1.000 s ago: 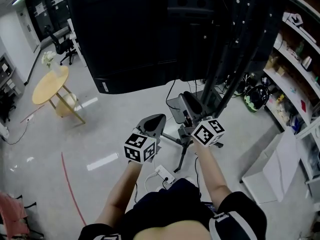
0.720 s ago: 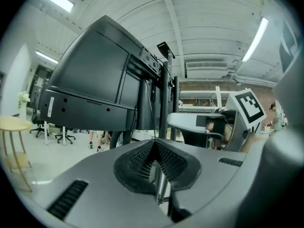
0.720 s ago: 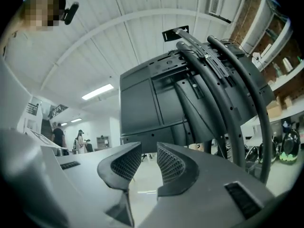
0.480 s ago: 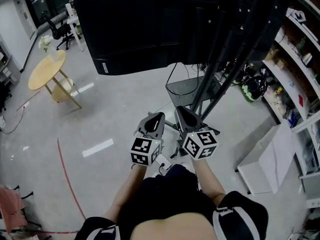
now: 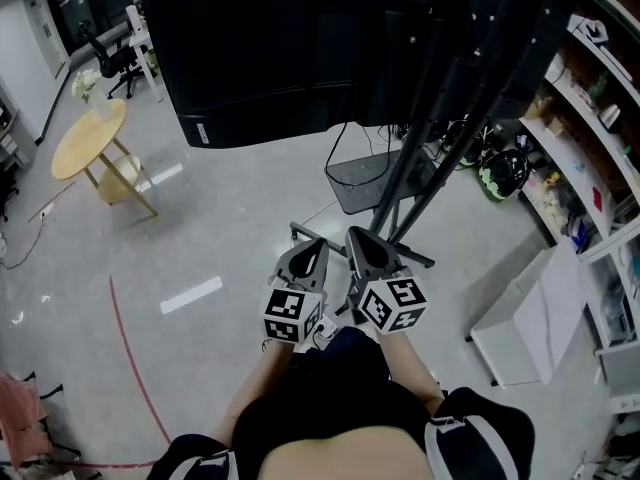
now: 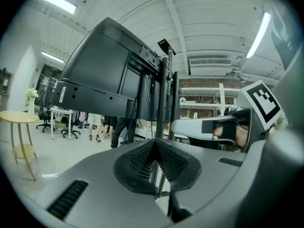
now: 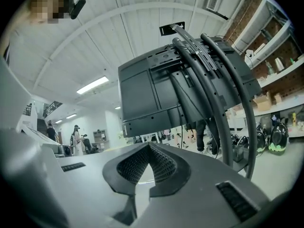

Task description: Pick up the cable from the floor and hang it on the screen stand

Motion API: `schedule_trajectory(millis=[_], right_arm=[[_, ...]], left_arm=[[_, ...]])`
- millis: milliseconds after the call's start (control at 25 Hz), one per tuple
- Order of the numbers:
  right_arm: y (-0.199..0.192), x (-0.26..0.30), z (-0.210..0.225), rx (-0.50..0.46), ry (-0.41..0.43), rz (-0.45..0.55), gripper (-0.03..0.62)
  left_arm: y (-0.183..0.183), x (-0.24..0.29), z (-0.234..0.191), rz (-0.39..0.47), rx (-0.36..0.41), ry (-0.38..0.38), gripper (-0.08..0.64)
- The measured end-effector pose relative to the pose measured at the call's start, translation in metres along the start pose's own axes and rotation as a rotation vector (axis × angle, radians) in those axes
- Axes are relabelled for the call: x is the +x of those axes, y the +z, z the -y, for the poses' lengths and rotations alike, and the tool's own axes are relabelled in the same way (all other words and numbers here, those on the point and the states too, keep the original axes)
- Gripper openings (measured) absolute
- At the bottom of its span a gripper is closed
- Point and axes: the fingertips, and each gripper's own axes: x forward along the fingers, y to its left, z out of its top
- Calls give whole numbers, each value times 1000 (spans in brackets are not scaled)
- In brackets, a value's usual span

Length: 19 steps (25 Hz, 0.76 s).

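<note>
pointing forward at the screen stand (image 5: 405,183), the left gripper (image 5: 306,258) and right gripper (image 5: 362,246) both had jaws clenched on nothing; the white cable (image 5: 323,328) lay on the floor (image 5: 230,228) beneath them, mostly hidden, about equally near both.

The pale grey floor (image 5: 230,218) is glossy, with a curved red line (image 5: 127,353) across it. A round yellow table (image 5: 88,140) stands far left, cluttered shelves (image 5: 600,60) line the right wall, and strip lights (image 6: 56,1) hang overhead.

Bright overhead light — seemingly fisheye-warped edges
</note>
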Motion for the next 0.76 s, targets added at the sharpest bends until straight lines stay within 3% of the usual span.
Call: schedule_trajectory(millis=[320, 520, 760], right_arm=[[4, -2, 10, 3, -20, 8, 23], [1, 0, 8, 17, -6, -1, 23], [3, 3, 7, 1, -2, -2, 23]], left_arm=[[-4, 1, 0, -9, -1, 4, 8], [-5, 3, 4, -21, 61, 3, 8], [-7, 1, 0, -30, 64, 10, 7]])
